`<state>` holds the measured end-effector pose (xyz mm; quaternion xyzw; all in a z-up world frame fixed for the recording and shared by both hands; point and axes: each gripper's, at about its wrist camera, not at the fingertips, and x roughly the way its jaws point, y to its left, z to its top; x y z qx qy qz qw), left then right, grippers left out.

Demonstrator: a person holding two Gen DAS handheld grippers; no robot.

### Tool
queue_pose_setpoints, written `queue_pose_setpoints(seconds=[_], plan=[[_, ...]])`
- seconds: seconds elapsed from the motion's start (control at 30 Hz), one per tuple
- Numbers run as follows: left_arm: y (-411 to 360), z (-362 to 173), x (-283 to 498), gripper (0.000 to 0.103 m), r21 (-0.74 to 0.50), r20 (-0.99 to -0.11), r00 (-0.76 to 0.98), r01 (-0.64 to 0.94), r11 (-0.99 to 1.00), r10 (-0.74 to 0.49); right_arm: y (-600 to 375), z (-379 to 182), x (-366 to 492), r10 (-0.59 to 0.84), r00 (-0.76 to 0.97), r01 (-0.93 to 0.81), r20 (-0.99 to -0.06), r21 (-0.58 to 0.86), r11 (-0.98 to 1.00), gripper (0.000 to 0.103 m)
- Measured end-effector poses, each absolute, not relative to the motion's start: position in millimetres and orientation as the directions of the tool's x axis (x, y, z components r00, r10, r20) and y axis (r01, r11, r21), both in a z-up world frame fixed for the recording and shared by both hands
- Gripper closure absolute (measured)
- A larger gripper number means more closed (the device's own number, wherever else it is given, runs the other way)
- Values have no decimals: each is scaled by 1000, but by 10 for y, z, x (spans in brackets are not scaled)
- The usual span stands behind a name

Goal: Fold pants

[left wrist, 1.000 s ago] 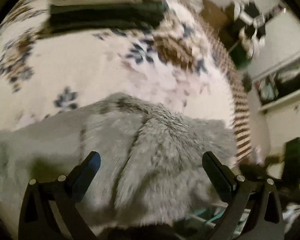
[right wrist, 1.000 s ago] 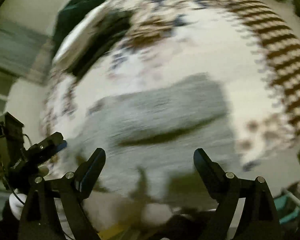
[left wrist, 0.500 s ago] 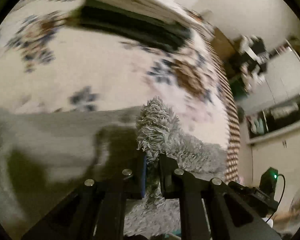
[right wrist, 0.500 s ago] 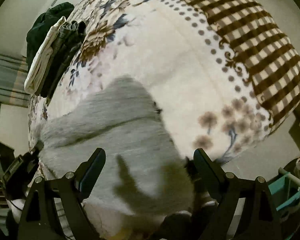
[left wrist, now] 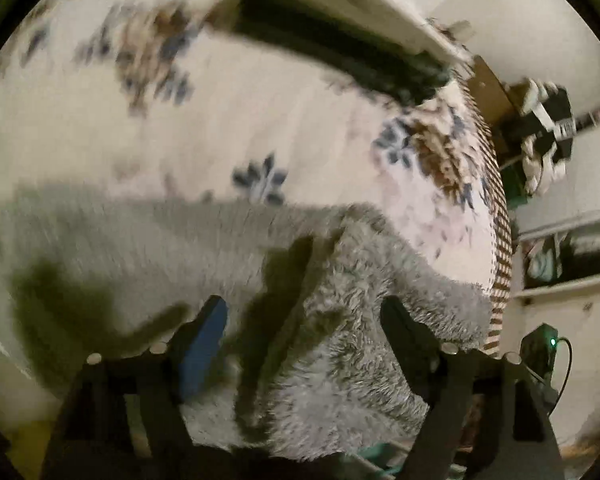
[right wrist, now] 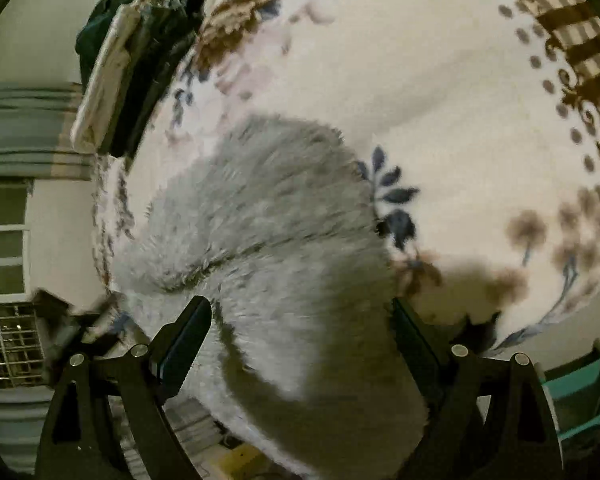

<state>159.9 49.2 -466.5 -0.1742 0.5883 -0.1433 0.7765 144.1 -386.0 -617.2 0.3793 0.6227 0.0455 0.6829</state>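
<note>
Fuzzy grey pants [left wrist: 160,232] lie on a bed cover [left wrist: 260,112] printed with flowers. A raised fold of them [left wrist: 364,280] sits on the right, over the bed's edge. My left gripper [left wrist: 302,308] hovers over that fold. Its jaws are opening, and the pile lies between them with no pad pressing on it. In the right wrist view the pants [right wrist: 268,200] spread out below my right gripper [right wrist: 300,306]. Its jaws stand wide and are closing slightly, above the cloth and gripping nothing.
A stack of folded dark and white clothes [left wrist: 340,52] [right wrist: 132,64] lies at the far side of the bed. A checked border [right wrist: 572,24] marks the cover's edge. Beside the bed stand shelves [left wrist: 560,240], a black box with a green light [left wrist: 540,344] and a teal rack [right wrist: 580,392].
Half a second ago the left jaws were shut on a tuft of the pants; now they stand apart and the fold lies loose. The right gripper has dropped closer to the pants.
</note>
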Motion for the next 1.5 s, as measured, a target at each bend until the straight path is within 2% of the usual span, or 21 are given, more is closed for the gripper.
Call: queue_pose_setpoints(seconds=[0.07,0.17,0.27,0.37,0.43,0.57,0.7,0.73,0.77,0.8,0.83,0.9,0.93,1.13,1.27,1.4,1.5], plan=[[393,-4519,1651,25,-401,-869,284,74,913,-404,-3874,-6252,1424,497,211,430,-841,537,726,61],[24,-4335,1785,25,-388,-867,261,183,903,-425,-4028,-6310,1366,485,254,507,-837,542,670,63],[-652,-4244,1898,25,-364,-875,193,341,867,-444,-4078,-6311,1353,518,273,511,-811,578,636,63],[-1488,-4333,1951,25,-363,-892,53,507,782,-448,-4067,-6316,1332,565,278,505,-777,619,602,59],[-2059,-4462,1891,25,-332,-915,-29,622,709,-402,-4093,-6329,1303,581,284,508,-763,634,583,51],[-3004,-4785,1562,25,-257,-950,-123,829,497,-286,-4226,-6329,1174,597,324,526,-734,664,531,51],[-3486,-5254,1350,25,-108,-993,-85,939,328,-84,-4271,-6341,1037,599,353,523,-719,682,511,51],[-3529,-5346,1321,28,-78,-997,-66,954,289,-51,-4280,-6351,1002,602,368,523,-709,693,497,51],[-3561,-5418,1317,36,-60,-998,-52,965,256,-35,-4287,-6362,987,603,374,524,-704,697,489,51],[-3574,-5473,1317,56,-53,-998,-49,974,222,-25,-4293,-6372,970,604,382,521,-700,702,485,51],[-3573,-5499,1335,60,-51,-999,-48,978,204,-21,-4291,-6380,962,601,384,516,-701,703,489,51],[-3525,-5488,1449,61,-79,-997,-73,974,214,-35,-4274,-6390,953,592,378,505,-712,694,512,59],[-3492,-5477,1521,61,-94,-995,-88,969,227,-37,-4263,-6382,946,583,376,496,-721,688,530,70],[-3238,-5417,2012,61,-200,-980,-179,873,444,-89,-4241,-6378,819,590,341,485,-732,675,556,76],[-3185,-5283,2284,61,-261,-965,-187,762,592,-185,-4234,-6419,789,619,287,473,-731,670,572,76],[-3310,-5212,2317,59,-343,-939,-247,714,610,-240,-4326,-6397,768,642,286,461,-712,689,559,73],[-3580,-5283,2188,40,-394,-918,-331,726,564,-216,-4502,-6363,760,643,347,478,-683,719,505,55]])
